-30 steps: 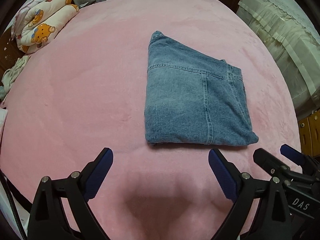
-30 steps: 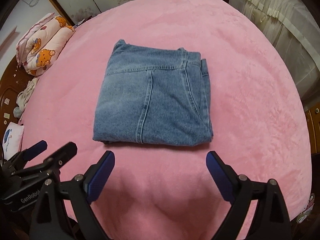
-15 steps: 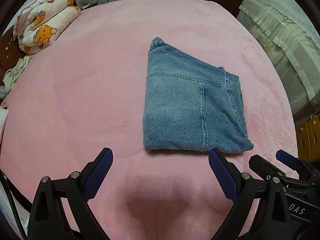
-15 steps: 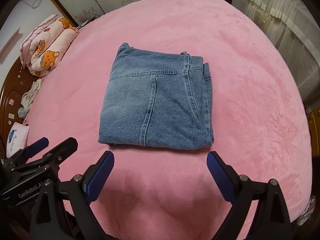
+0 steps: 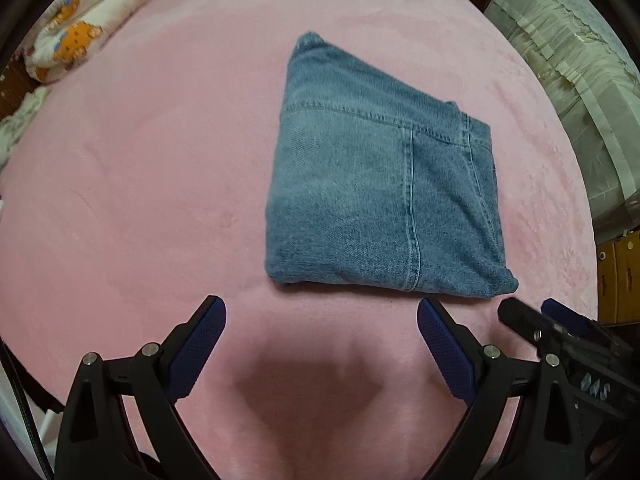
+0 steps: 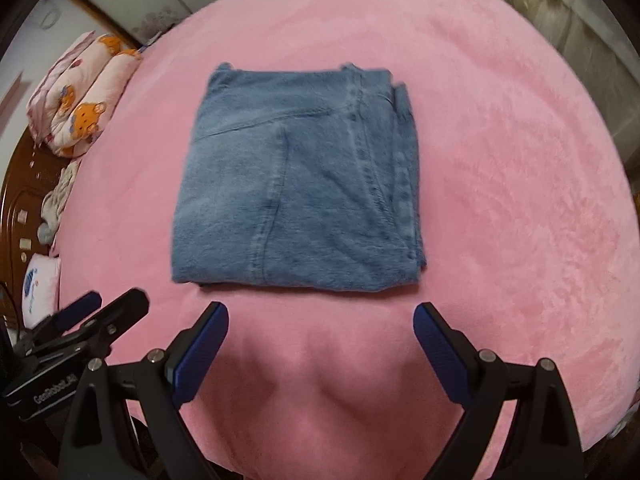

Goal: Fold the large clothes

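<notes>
Folded jeans (image 5: 384, 184) lie flat as a compact rectangle on the pink blanket (image 5: 140, 168), toward the middle of the bed and a little to your right in the left wrist view; in the right wrist view the jeans (image 6: 296, 184) sit almost straight ahead, with the stacked layer edges along their right side. Your left gripper (image 5: 320, 320) hovers above bare blanket just short of the near edge of the denim, its blue-padded fingers (image 5: 200, 344) spread wide and holding nothing. Your right gripper (image 6: 320, 320) is likewise short of the near edge, fingers (image 6: 436, 344) wide apart and empty. Each gripper shows at the edge of the other's view: the right gripper (image 5: 560, 340) at lower right, the left gripper (image 6: 92, 320) at lower left. A rolled bear-print quilt (image 6: 80, 100) lies at the far left edge of the bed. Cream ruffled fabric (image 5: 568, 60) hangs beyond the right side. The right wrist view is slightly blurred.
</notes>
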The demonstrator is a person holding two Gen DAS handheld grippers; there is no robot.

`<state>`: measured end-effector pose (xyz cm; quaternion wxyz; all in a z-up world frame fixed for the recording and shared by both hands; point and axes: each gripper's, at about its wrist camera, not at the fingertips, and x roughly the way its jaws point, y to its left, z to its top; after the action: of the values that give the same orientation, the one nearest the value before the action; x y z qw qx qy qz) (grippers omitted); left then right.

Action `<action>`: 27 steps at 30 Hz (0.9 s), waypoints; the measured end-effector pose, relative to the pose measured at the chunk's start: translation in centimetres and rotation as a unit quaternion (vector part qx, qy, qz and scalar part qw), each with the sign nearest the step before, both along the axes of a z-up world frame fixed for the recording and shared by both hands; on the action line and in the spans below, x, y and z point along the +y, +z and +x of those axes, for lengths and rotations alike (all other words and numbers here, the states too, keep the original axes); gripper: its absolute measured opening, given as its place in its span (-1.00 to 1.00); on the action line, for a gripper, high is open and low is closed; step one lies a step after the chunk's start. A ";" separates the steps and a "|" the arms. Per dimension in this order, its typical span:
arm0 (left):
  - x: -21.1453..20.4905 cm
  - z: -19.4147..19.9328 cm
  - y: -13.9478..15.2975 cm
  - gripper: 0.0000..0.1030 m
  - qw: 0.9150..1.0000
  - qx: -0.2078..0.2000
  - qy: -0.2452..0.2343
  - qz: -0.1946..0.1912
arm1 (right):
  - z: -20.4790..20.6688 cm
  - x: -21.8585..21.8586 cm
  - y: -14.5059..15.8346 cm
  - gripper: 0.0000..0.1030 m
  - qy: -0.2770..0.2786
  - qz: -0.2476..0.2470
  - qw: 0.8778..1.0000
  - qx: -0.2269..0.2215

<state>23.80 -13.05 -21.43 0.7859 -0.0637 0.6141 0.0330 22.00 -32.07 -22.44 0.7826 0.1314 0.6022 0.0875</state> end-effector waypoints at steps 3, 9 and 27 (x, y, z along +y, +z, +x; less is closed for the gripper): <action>1.1 1.4 -2.2 0.86 1.000 0.017 0.023 -0.013 | 1.7 -1.8 -2.0 0.83 -0.017 0.002 1.000 0.008; 4.5 4.5 -6.1 0.86 0.996 0.040 0.070 -0.038 | 6.3 -6.6 -7.0 0.83 -0.052 0.108 0.993 0.021; 6.5 14.0 -12.1 0.38 0.989 0.009 0.038 -0.145 | 15.8 -4.4 -12.6 0.55 0.069 0.295 0.953 0.023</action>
<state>37.83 -6.60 -33.50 0.7609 -0.1997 0.6167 -0.0263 37.76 -36.43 -35.04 0.6869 0.3166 0.5746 0.3126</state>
